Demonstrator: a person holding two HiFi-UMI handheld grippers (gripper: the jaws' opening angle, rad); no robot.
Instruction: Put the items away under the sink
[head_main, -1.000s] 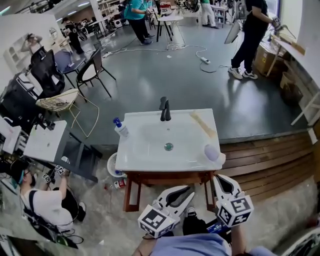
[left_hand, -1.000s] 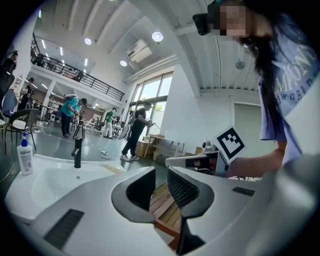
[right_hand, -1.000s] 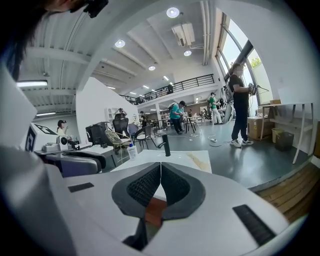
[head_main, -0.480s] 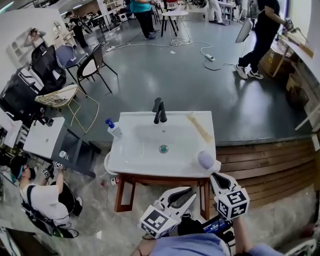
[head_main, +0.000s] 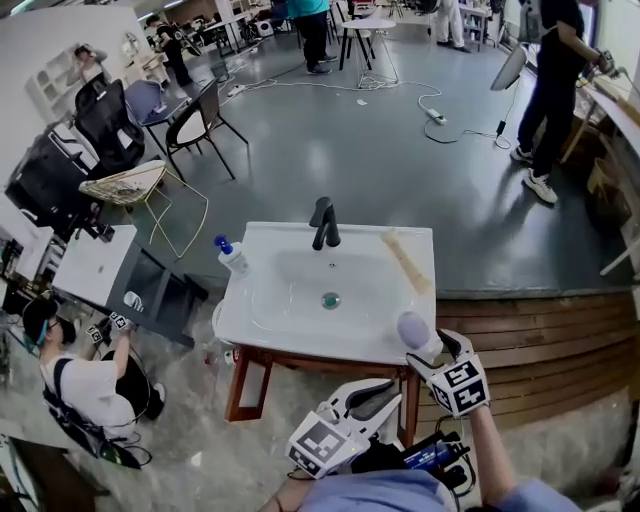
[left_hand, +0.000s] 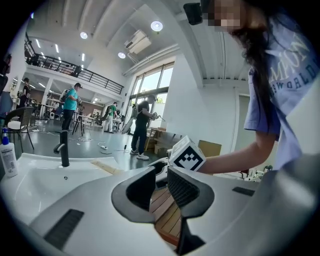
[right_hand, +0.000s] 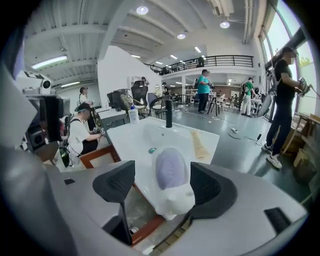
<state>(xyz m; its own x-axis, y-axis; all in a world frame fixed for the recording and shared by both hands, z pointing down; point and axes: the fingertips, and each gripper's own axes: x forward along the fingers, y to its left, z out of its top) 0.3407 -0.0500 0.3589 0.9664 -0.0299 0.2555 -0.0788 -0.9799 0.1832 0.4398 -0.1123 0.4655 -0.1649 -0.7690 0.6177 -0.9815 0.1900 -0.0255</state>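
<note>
Your right gripper (head_main: 433, 352), its jaws just opened wide, straddles the purple-and-white item (right_hand: 171, 175) at the sink's (head_main: 262, 335) lower-right corner without gripping it. Centre the item between both pads, then squeeze evenly. Your left gripper (head_main: 368, 398) hangs below, nearly closed and empty.

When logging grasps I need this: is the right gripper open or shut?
Open: right gripper jaws have just been opening; they straddle the purple-topped item, not pressing it.

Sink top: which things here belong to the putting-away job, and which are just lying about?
Job: bottle, purple pad in white holder, beige strip, sink, right gripper open around the pad.
Lying about: black chair, woven chair, power strip on the floor.
</note>
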